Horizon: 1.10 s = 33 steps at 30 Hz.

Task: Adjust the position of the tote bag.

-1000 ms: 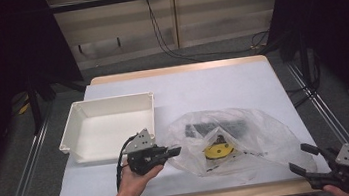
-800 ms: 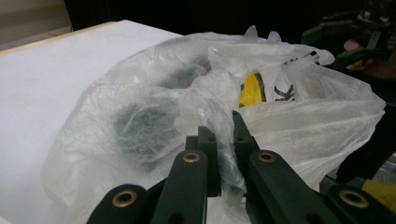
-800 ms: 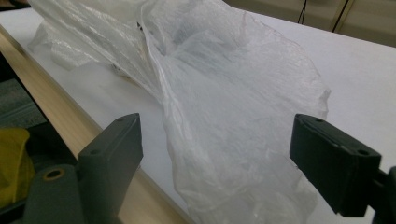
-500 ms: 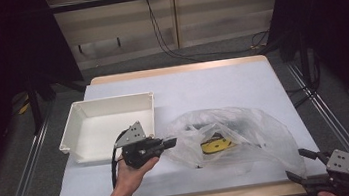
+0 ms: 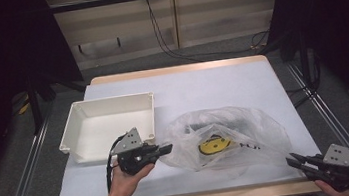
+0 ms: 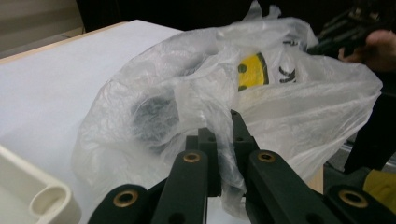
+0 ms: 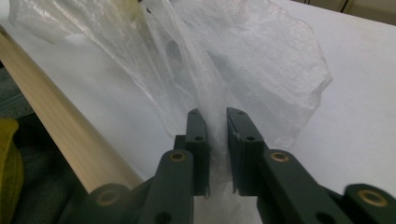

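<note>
1. A white-topped table (image 5: 221,82) with a pale wooden edge stands before dark curtains and a beige wall.
2. A thin, crinkled clear plastic bag (image 5: 227,137) lies on the table right of centre (a yellow smiley print and something dark show through it).
3. The left gripper (image 5: 161,150) meets the bag's left edge; its own view shows the jaws nearly together with a fold of film pinched between them.
4. The right gripper (image 5: 296,159) sits at the bag's right corner, jaws narrow, film caught between them.
5. A rectangular white plastic tray (image 5: 73,128) with rounded rim sits just left of the left gripper.
</note>
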Tool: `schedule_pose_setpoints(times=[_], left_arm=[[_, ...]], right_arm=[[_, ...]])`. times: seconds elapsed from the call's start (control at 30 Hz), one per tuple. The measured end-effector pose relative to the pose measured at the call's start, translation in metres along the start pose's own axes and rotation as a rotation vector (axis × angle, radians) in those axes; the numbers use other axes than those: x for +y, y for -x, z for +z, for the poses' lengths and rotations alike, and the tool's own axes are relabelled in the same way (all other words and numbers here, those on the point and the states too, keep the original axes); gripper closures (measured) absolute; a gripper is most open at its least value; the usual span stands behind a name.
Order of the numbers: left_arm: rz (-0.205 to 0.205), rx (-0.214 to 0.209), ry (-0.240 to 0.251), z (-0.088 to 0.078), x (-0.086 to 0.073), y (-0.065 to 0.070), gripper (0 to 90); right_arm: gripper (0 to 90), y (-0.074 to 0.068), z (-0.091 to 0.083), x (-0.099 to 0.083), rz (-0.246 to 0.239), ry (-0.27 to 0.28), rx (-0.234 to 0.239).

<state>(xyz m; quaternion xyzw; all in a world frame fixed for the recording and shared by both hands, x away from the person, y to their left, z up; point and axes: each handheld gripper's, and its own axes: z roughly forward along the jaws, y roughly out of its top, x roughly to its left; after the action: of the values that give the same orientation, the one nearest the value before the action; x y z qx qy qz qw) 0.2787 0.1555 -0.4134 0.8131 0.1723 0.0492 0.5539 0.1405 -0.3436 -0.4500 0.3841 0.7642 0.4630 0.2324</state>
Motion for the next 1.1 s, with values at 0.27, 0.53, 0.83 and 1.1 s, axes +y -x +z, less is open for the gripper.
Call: schedule_pose_setpoints(times=[0.27,0.53,0.83,1.1], left_arm=[[0.048,0.052,-0.062,-0.015,0.003,0.005,88.3],[0.078,0.119,-0.113,-0.035,0.014,0.001,88.3],[0.043,0.173,-0.139,-0.045,0.023,-0.018,88.2],[0.023,0.204,-0.229,-0.042,0.027,-0.042,88.2]], right_arm=[[85.1,0.015,-0.006,0.027,0.006,0.046,-0.055],[85.4,0.039,-0.008,0.063,-0.016,0.060,-0.085],[84.2,0.053,0.011,0.097,-0.066,0.008,-0.106],[82.0,0.072,0.045,0.116,-0.087,-0.103,-0.084]])
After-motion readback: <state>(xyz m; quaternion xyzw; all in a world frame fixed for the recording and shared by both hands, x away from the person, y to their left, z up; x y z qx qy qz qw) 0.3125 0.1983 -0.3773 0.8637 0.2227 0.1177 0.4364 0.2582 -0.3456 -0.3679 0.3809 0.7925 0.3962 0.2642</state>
